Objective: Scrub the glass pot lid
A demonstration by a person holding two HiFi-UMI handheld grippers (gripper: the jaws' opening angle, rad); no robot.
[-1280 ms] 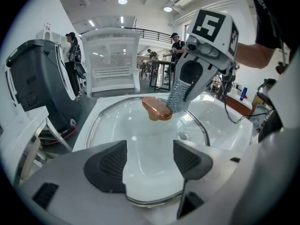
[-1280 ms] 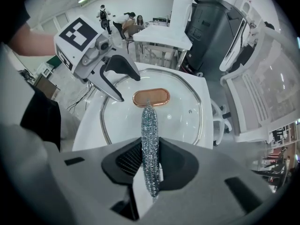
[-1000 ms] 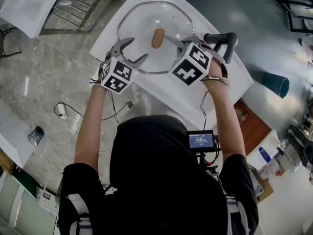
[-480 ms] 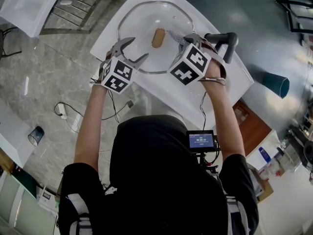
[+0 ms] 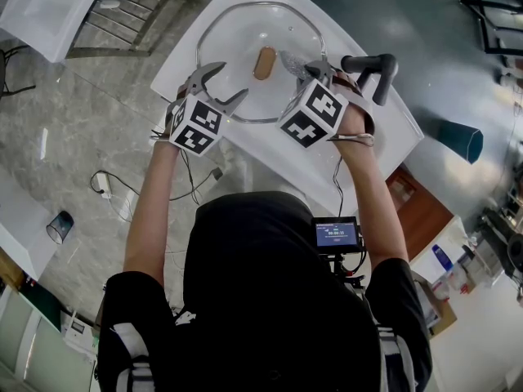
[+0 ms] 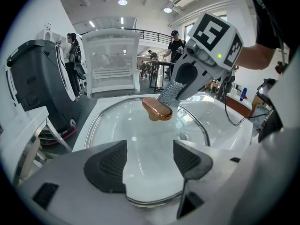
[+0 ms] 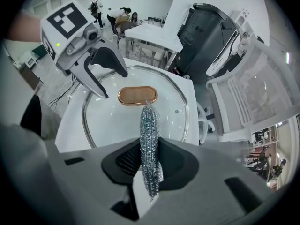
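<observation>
The lid (image 5: 237,39) lies flat on the white bench (image 5: 327,166), dome side up. It is clear glass, rounded-square in outline, bound by a bright metal rim, with a small vent hole beside the centre. At its centre stands the knob (image 7: 137,95), a smooth, polished, copper-coloured oval. In the head view the knob's long axis runs away from the person, tilted slightly to the right; in the right gripper view it lies crosswise. The right hand-held gripper (image 7: 150,165) clamps a scourer (image 7: 149,130) of coarse, silvery metal mesh, squeezed by the black ribbed pads into a long narrow roll. The roll's long axis follows the jaws and points straight at the knob, and its far end meets the knob's near edge. The left hand-held gripper (image 6: 149,165) hangs over the lid's near rim with its jaws wide apart; the rim and glass show between the two black, mesh-textured pads, and neither pad closes on anything. A black, matte, bent handle (image 5: 372,68) lies on the bench just beyond the right hand-held gripper, past the lid's right rim.
</observation>
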